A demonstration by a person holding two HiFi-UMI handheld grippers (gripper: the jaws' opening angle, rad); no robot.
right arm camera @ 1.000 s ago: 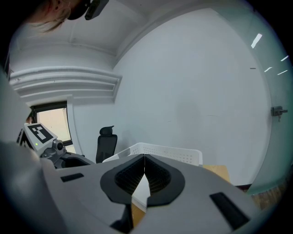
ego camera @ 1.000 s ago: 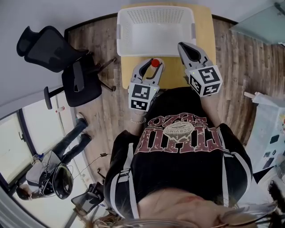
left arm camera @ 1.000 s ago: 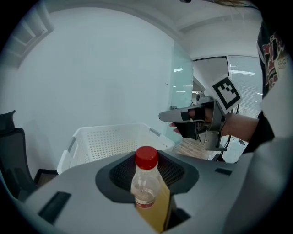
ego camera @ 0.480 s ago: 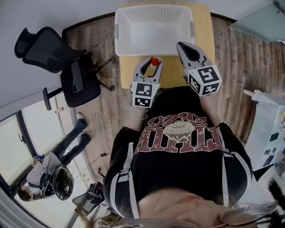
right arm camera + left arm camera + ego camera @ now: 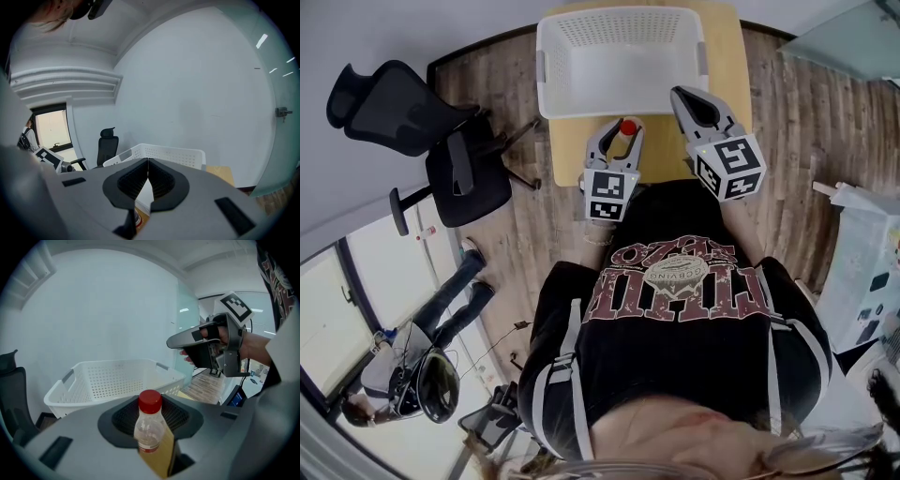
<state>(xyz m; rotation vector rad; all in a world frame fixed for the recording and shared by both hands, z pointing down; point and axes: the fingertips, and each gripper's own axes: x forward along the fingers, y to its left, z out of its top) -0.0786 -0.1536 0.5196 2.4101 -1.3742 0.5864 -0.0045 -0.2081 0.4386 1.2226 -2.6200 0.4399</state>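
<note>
The left gripper [image 5: 616, 137] sits in the upper middle of the head view, its 2 jaws clamped on a bottle [image 5: 149, 430] just below the neck. The bottle is clear with a red cap [image 5: 150, 401]. In the left gripper view its long axis runs straight up the frame, cap on top and body dropping out of sight between the jaws. From the head view only the cap shows, so the bottle points up at the camera.

The bottle is above the near edge of the table [image 5: 727, 58], just short of the near wall of the basket [image 5: 546, 67], which fills the top centre of that frame.

The right gripper [image 5: 688, 95] is to the right, near the basket's right corner, its jaws pressed together with nothing between them.

A chair [image 5: 412, 122] stands at the upper left, apart from the table.
</note>
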